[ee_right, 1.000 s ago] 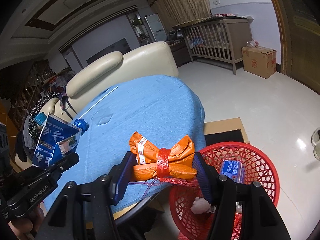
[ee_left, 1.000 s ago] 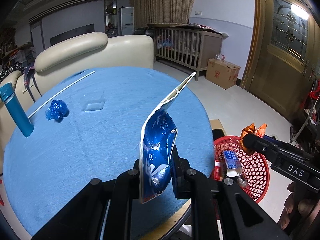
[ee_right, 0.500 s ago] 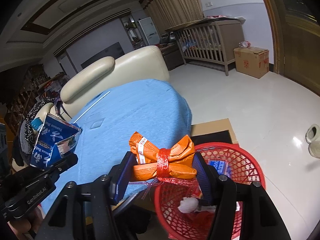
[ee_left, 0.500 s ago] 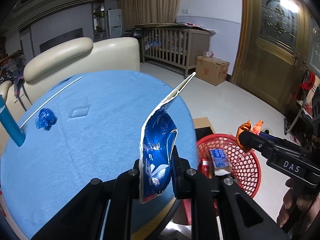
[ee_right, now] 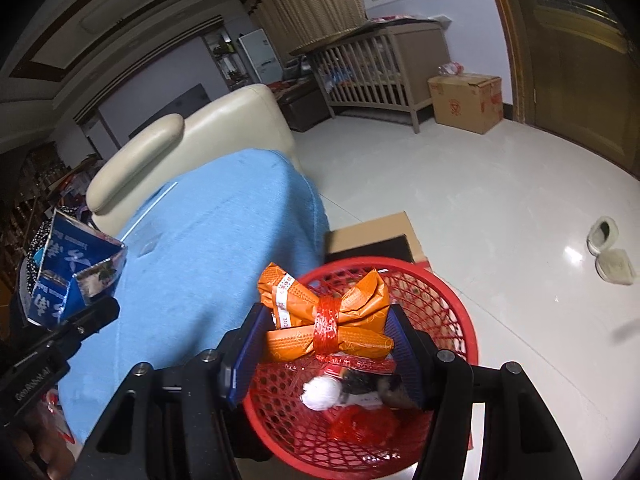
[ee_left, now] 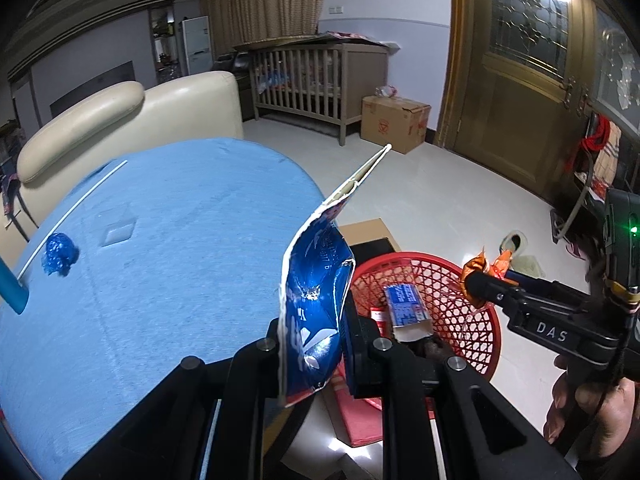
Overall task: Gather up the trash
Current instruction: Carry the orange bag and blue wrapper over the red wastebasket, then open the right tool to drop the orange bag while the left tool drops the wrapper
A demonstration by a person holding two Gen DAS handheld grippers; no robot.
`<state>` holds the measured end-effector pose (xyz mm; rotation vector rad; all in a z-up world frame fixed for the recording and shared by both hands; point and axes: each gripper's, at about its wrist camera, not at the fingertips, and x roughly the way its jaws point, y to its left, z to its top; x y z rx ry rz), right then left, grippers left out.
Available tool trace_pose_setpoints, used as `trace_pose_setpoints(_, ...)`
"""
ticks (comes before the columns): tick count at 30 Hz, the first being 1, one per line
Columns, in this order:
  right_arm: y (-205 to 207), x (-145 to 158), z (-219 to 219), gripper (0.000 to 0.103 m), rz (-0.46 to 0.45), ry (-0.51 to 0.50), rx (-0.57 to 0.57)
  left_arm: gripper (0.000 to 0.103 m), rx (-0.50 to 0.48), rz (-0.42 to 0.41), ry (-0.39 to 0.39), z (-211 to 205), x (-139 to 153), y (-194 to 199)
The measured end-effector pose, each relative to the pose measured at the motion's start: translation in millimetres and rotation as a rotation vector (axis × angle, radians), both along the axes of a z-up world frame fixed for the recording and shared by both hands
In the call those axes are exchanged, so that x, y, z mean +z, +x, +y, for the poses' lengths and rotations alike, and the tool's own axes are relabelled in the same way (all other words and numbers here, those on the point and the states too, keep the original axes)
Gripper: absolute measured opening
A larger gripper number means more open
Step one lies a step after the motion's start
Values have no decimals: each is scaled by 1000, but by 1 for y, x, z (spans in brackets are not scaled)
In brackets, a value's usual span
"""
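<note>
My left gripper (ee_left: 316, 344) is shut on a flattened blue carton (ee_left: 316, 300), held upright over the table's right edge; the carton also shows in the right wrist view (ee_right: 76, 276). My right gripper (ee_right: 326, 344) is shut on an orange wrapper bundle (ee_right: 324, 316) tied with a red band, held above the red mesh basket (ee_right: 452, 312). The basket (ee_left: 476, 320) stands on the floor beside the table and holds a blue packet (ee_left: 408, 310), a white ball (ee_right: 322, 392) and red scraps. The right gripper with the bundle (ee_left: 480, 268) shows in the left wrist view.
The round table has a blue cloth (ee_left: 160, 264) with a crumpled blue wrapper (ee_left: 60, 254), a clear lid (ee_left: 118, 232), a white stick (ee_left: 76, 208) and a blue tube (ee_left: 12, 288). A cream sofa (ee_left: 132, 120) stands behind. A cardboard sheet (ee_right: 372, 232) lies by the basket.
Both grippers have moved right, off the table toward the basket. The orange bundle now hangs over the basket. Both grips are unchanged.
</note>
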<state>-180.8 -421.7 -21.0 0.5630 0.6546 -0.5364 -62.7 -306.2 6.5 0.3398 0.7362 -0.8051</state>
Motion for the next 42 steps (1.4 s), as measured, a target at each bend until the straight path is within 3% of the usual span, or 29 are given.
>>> trace_pose_setpoints(15,-18,-13,-15,63,9,28,-37,16,-77,19,40,-35,-11,-18)
trace_pose_setpoints(42,-27,-42,-27,65,73,84,-53,16,-123,46,78,-61,-23,-21)
